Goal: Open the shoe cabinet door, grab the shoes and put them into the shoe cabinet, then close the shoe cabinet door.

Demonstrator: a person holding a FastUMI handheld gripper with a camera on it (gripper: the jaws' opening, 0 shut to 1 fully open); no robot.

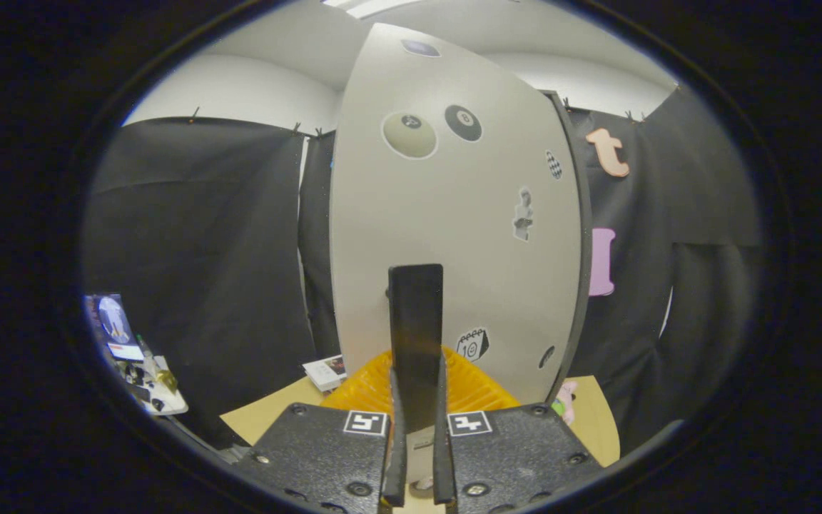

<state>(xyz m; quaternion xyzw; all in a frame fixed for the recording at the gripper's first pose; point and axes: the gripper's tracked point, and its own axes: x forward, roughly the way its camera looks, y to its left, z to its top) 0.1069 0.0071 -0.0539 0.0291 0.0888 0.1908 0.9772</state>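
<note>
Shoe cabinet door [447, 235]: pale grey panel with dark edge trim, standing upright directly ahead of the gripper [417, 400], dotted with round and small picture stickers. Door handle [416, 335]: dark upright bar on the panel's lower middle, sitting between the jaws, which are clenched on it from both sides. Yellow ribbed item [468, 389]: low, just beyond the fingers, at the door's foot. Tabletop [275, 417]: tan surface beneath. Small white box [325, 373]: on the tabletop, left of the yellow item.
</note>
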